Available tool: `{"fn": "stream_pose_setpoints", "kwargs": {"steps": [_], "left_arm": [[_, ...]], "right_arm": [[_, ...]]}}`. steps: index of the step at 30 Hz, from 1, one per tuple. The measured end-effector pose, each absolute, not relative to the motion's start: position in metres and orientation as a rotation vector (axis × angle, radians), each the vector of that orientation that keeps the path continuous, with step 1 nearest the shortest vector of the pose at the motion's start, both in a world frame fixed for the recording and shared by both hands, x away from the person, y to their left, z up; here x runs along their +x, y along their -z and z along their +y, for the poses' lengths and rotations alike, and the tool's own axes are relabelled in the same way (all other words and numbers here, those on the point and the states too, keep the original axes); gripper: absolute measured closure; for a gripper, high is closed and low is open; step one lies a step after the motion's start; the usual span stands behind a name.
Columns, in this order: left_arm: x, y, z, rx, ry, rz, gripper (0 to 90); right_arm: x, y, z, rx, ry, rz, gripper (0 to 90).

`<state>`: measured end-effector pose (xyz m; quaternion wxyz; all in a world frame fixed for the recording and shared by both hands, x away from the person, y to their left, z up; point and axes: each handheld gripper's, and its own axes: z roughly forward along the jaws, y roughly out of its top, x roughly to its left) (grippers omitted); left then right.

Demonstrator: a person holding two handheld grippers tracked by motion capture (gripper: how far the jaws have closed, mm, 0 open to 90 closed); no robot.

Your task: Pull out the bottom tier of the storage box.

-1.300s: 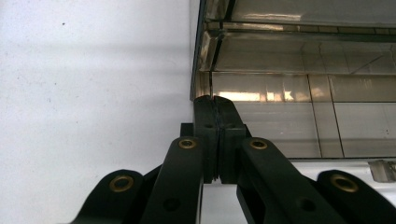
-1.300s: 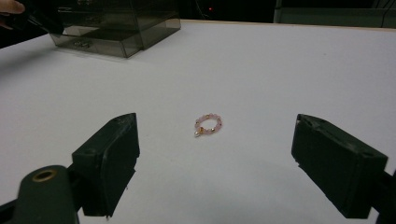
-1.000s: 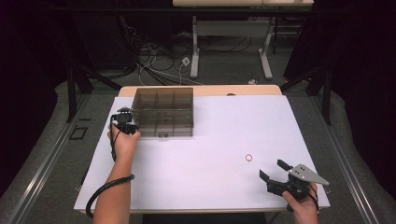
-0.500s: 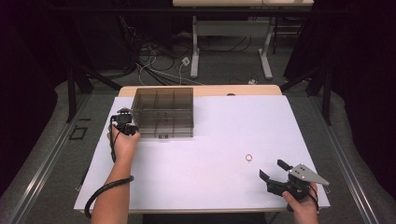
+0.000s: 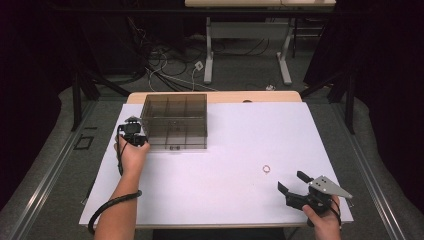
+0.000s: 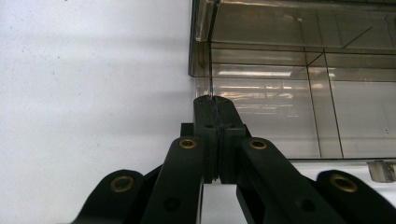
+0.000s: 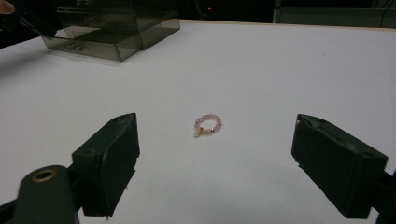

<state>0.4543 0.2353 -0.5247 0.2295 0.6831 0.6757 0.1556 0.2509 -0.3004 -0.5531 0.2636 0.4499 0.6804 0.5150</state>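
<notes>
A smoky see-through box (image 5: 175,120) with inner compartments stands at the back left of the white table sheet (image 5: 225,200). My left gripper (image 5: 138,131) is shut, with nothing seen between its jaws. In the left gripper view its closed tips (image 6: 213,100) sit right at the box's (image 6: 280,93) left front corner; touching or not, I cannot tell. A small pink bead ring (image 5: 266,168) lies on the sheet right of centre. My right gripper (image 5: 291,180) stands open near the front right edge. In the right gripper view the bead ring (image 7: 208,125) lies ahead of the open right gripper (image 7: 215,140), beyond the jaws.
A small clear latch (image 6: 380,170) sticks out at the bottom front of the box. Behind the sheet runs the table's wooden edge (image 5: 250,96). Cables (image 5: 170,65) and desk legs (image 5: 208,55) are on the floor beyond. A dark curtain stands on both sides.
</notes>
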Motion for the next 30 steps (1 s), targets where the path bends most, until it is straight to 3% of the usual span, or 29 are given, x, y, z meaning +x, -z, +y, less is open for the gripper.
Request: {"fn": "stream_pose_setpoints", "kwargs": {"steps": [30], "left_arm": [[0.443, 0.525, 0.238, 1.886, -0.408, 1.85, 89.7]], "right_arm": [[0.251, 0.553, -0.301, 1.22, -1.393, 1.834, 14.7]]}}
